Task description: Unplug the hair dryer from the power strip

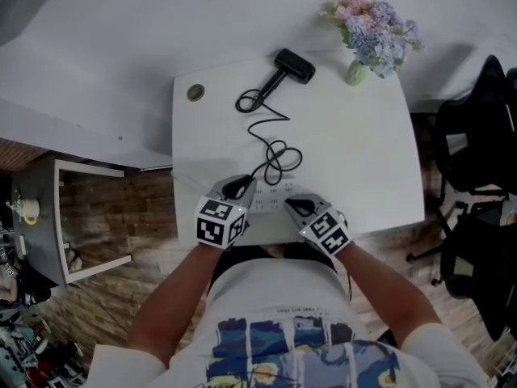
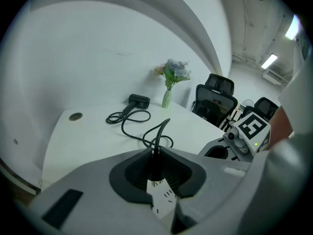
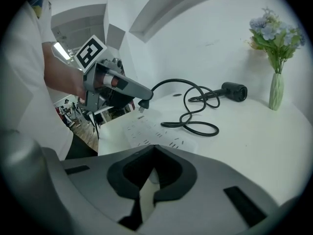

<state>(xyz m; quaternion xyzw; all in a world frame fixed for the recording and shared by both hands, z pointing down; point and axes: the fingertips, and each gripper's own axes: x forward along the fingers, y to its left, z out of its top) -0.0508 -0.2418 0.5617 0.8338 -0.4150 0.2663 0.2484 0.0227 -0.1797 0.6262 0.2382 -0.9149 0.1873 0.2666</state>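
The black hair dryer (image 1: 295,65) (image 2: 139,100) (image 3: 234,91) lies at the far side of the white table (image 1: 363,152). Its black cord (image 1: 275,156) loops back toward me. My left gripper (image 1: 240,186) (image 2: 155,155) is shut on the cord's plug (image 3: 143,103). In the right gripper view the plug hangs just above the white power strip (image 1: 271,204) (image 3: 151,131), prongs showing and clear of the sockets. My right gripper (image 1: 297,208) (image 3: 155,153) sits at the strip's near right end, jaws closed on it.
A vase of flowers (image 1: 371,31) (image 3: 276,89) stands at the table's far right corner. A round cable hole (image 1: 195,93) is at the far left. Black office chairs (image 1: 477,136) stand right of the table, a grey shelf unit (image 1: 65,217) to the left.
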